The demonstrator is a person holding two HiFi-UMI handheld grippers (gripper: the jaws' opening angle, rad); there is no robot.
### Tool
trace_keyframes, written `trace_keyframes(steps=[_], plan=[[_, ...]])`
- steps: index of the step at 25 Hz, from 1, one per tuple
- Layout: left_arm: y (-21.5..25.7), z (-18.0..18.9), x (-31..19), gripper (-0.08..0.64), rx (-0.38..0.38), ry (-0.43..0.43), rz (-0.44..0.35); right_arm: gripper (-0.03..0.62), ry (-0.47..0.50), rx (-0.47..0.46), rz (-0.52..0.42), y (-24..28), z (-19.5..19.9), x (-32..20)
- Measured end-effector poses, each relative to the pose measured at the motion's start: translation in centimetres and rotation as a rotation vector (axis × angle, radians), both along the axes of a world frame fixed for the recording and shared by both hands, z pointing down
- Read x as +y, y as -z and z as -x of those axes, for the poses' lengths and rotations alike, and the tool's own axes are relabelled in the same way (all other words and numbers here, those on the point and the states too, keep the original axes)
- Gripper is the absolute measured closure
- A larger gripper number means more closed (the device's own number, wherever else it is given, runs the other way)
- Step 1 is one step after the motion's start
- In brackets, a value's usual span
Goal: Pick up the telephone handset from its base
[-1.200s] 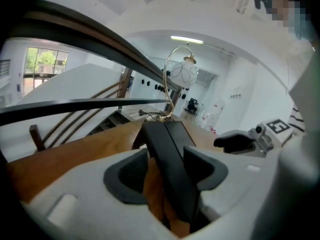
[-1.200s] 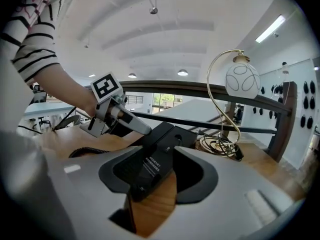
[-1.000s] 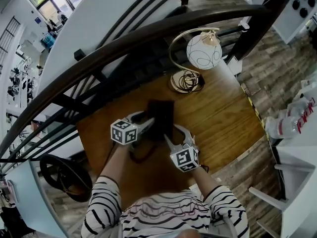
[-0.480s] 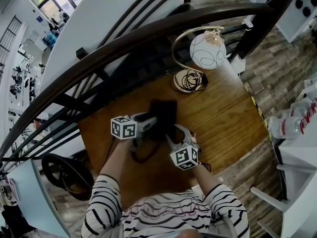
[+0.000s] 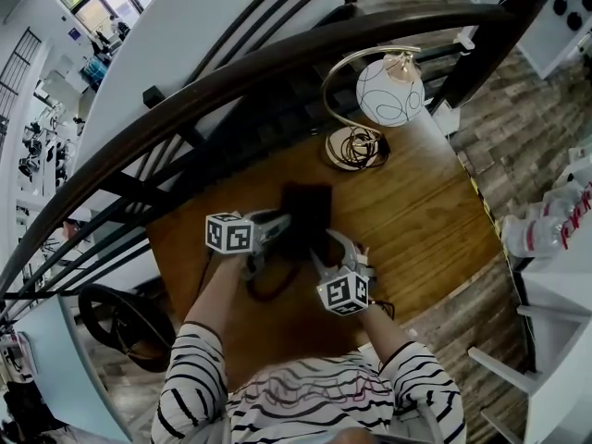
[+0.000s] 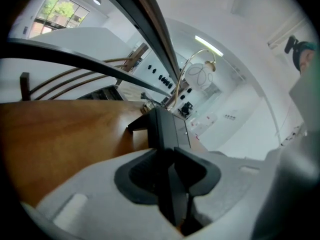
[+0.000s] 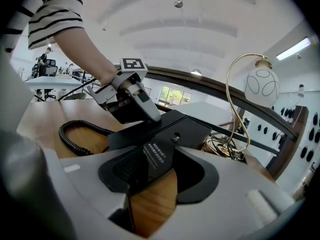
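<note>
Closing the left gripper (image 6: 170, 160) on the handset (image 6: 163, 128), lying on the base (image 7: 176, 129) mid-surface (image 5: 421, 213), with the right gripper (image 7: 160, 173) clamping the base's near edge, and needing a firm, centred squeeze before lifting straight up, clear of the cord (image 7: 75, 133).

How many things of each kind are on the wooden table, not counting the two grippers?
Telephone base: 1
Handset: 1
Coiled cord: 1
Lamp: 1
Total: 4
</note>
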State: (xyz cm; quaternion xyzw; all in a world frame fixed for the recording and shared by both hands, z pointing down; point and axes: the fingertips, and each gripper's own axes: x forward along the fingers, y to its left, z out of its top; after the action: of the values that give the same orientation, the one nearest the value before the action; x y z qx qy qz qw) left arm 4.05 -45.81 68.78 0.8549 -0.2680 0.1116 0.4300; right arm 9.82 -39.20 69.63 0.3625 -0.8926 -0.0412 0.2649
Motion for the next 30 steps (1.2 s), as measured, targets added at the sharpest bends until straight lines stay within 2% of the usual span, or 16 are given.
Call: trace_keyframes(steps=[9, 22, 26, 30], plan=[[1.3, 0.1, 0.6, 0.48, 0.074, 0.002, 0.024, 0.4, -0.002, 0.0, 0.001, 0.0, 0.1, 0.0], [4.8, 1.1, 2.4, 0.486, 0.081, 0.017, -0.067, 0.4, -0.026, -0.003, 0.041, 0.2, 0.2, 0.6], [6.6, 2.1, 3.1, 0.486, 0.093, 0.051, -0.1, 0.377, -0.046, -0.031, 0.09, 0.4, 0.4, 0.9], [7.9, 3.0, 4.4, 0.488, 0.098, 0.073, -0.129, 0.388, -0.071, -0.069, 0.102, 1.5, 0.3, 1.8]])
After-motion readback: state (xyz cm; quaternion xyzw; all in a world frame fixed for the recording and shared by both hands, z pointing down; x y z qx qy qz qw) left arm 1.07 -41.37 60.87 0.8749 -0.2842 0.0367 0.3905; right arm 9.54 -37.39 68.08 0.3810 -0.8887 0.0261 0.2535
